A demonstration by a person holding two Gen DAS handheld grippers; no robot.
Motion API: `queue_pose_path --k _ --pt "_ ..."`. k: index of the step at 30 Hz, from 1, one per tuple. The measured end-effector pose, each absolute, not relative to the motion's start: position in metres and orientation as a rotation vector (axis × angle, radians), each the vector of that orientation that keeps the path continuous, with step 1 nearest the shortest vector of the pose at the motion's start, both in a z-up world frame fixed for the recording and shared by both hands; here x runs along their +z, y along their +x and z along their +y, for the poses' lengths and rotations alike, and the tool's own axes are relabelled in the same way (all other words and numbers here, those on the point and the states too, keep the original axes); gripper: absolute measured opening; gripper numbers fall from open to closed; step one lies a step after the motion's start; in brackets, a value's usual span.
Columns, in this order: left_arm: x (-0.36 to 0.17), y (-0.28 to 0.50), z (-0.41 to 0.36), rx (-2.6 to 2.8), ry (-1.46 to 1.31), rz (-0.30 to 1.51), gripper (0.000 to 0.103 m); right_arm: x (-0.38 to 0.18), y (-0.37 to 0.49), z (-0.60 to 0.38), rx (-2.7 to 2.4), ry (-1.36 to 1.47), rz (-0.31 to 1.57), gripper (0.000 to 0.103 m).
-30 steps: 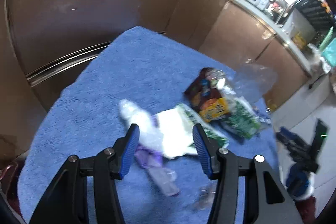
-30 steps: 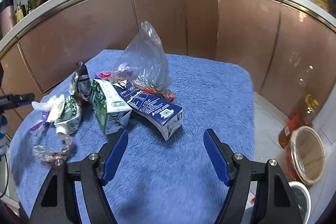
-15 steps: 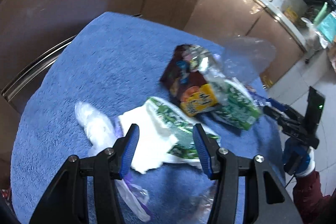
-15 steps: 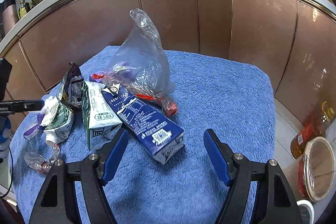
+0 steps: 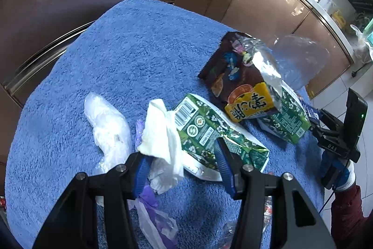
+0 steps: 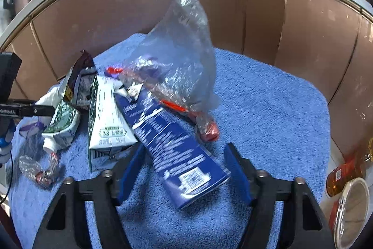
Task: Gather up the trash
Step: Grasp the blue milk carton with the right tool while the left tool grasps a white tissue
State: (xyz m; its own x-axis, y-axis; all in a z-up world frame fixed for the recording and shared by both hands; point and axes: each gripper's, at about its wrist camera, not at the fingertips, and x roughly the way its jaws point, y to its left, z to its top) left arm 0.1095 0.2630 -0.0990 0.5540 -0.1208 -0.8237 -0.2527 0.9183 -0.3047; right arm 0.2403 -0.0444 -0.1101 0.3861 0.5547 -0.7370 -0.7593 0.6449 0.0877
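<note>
- Brown kitchen cabinets (image 6: 263,15) stand behind a table covered with a blue towel (image 5: 130,57), and the trash lies on this towel.
- Left gripper (image 5: 181,166) has its jaws apart. A crumpled white tissue (image 5: 163,139) and the near end of a flattened green carton (image 5: 209,134) sit between the blue pads, but I cannot tell if the pads press them.
- On the green carton a barcode and round recycling signs are visible; the small text is not readable.
- Beyond this gripper, to the right, leans a dark snack bag (image 5: 242,76) with a yellow label and large Chinese characters. To the left of the jaws lies a white plastic wrap (image 5: 107,130), and just under the left finger a purple one (image 5: 149,200).
- Right gripper (image 6: 184,169) is closing its jaws around the near end of a blue milk carton (image 6: 177,148); the pads do not yet touch it. White print and a QR-like square are on it, blurred.
- Just left of it stands a green and white carton (image 6: 107,123) with "3.8" on its label.
- Ahead of the right gripper rises a clear plastic bag (image 6: 179,55).
- Far right on the floor stand a bottle of oil (image 6: 345,169) and a bin (image 6: 352,204).
</note>
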Motion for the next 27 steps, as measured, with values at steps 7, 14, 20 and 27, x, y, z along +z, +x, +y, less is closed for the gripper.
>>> queue_pose_path --k 7,14,20,27 --pt "-0.097 0.100 0.268 0.092 -0.430 0.962 0.049 -0.111 0.230 -0.053 0.872 -0.290 0.830 0.047" --pt "-0.099 0.090 0.277 0.112 -0.462 0.941 0.019 -0.110 0.209 -0.058 0.855 -0.302 0.855 0.038" --pt "-0.093 0.078 0.287 0.111 -0.503 0.887 0.008 -0.105 0.197 -0.077 0.818 -0.219 0.878 0.035" --pt "-0.077 0.062 0.286 0.075 -0.517 0.823 0.004 -0.097 0.174 -0.107 0.801 -0.050 0.890 0.035"
